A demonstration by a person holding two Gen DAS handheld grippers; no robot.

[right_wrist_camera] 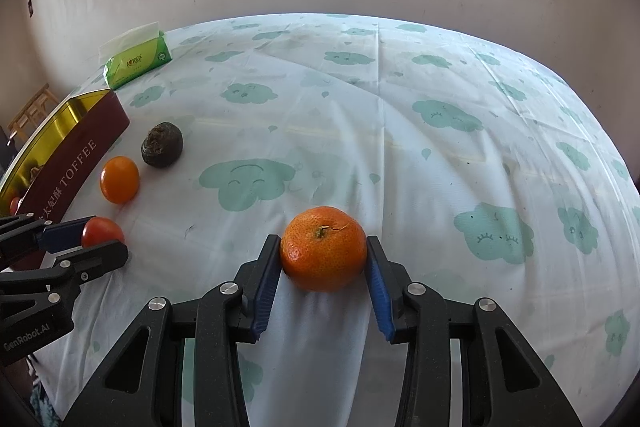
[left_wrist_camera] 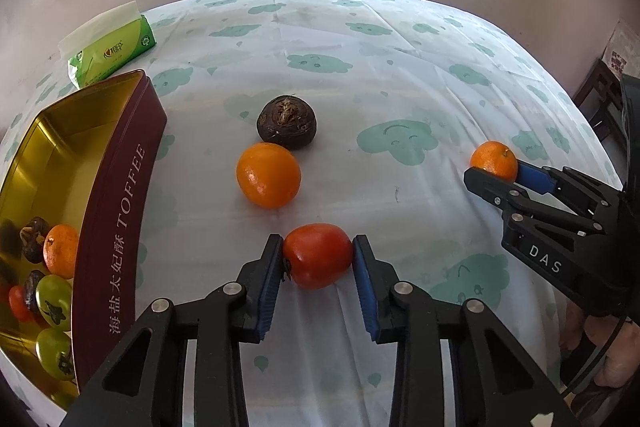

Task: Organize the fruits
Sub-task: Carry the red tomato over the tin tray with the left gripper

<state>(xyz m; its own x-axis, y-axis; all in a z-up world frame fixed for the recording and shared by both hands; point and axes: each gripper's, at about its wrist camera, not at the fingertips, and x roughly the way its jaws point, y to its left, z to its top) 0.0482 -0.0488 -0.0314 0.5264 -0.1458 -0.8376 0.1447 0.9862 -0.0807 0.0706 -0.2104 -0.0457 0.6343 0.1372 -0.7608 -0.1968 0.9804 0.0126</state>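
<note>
Blue rubber pads of the left gripper (left_wrist_camera: 318, 259) are closed on the small red tomato-like fruit (left_wrist_camera: 318, 255), and the right gripper (right_wrist_camera: 323, 253) clamps the round orange mandarin (right_wrist_camera: 323, 249); both fruits rest on the cloud-printed cloth (left_wrist_camera: 400, 75). Too much squeeze may bruise the soft red fruit, and the smooth skin may slip on the way to the gold-lined toffee tin (left_wrist_camera: 120, 195), which already holds fruit

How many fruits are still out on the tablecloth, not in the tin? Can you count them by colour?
Orange: 2 (mandarin, smooth orange fruit)
Red: 1 (red fruit)
Dark brown: 1 (dark brown fruit)
Total: 4 outside the tin
</note>
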